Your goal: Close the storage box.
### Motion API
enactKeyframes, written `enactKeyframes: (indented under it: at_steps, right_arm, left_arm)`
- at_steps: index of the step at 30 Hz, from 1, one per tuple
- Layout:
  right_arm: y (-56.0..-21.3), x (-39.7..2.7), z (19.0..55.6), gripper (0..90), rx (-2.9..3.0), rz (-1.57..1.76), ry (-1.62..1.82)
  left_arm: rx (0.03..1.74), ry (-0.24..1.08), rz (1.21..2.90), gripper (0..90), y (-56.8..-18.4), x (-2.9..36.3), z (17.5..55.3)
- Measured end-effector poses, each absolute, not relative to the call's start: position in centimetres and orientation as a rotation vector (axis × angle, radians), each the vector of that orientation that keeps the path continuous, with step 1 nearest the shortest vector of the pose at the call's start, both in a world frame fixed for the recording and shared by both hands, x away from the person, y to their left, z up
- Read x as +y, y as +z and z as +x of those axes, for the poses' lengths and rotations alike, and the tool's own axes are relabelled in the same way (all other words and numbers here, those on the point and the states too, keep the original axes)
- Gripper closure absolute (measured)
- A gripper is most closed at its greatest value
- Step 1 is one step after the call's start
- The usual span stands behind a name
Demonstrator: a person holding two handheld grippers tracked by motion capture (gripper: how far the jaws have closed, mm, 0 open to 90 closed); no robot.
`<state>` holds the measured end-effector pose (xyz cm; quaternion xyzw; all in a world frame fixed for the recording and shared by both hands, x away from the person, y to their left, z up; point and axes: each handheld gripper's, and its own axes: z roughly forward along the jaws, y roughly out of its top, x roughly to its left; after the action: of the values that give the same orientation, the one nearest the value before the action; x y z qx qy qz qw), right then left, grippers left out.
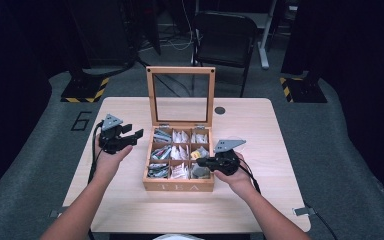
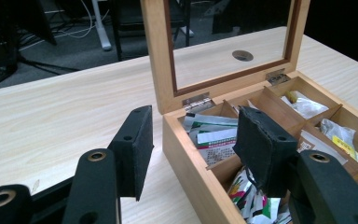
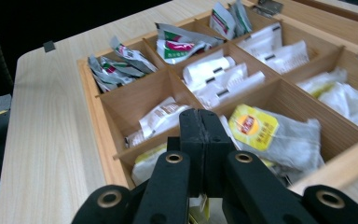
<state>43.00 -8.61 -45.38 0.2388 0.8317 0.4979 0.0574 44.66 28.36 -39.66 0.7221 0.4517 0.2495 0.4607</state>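
Right gripper [image 3: 200, 126] pressed together over tea box [image 3: 93, 140]; left gripper [image 2: 191, 144] apart.

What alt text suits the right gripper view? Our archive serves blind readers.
The right gripper, jaws shut, hangs over an open wooden tea box of nine compartments holding tea sachets, nearest a yellow-labelled tea bag. The box sits on a pale wooden table.

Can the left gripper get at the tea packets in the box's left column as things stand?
Probably yes. The left gripper hangs open beside the tea box, whose lid stands upright at the back, so the green-and-white packets lie uncovered. The right gripper works the opposite column.
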Motion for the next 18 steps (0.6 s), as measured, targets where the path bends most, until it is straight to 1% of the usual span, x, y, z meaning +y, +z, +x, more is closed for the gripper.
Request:
enactKeyframes:
  at_steps: [8, 18]
  right_arm:
    - [-45.1, -7.5, 43.0, 90.0, 2.529, 0.681, 1.515]
    - [-44.0, -8.1, 43.3, 90.0, 2.494, 0.662, 1.509]
  left_arm:
    - [1.116, 0.622, 1.763, 46.3, -39.4, 28.8, 44.4]
    - [1.121, 0.627, 1.757, 46.3, -39.4, 28.9, 44.4]
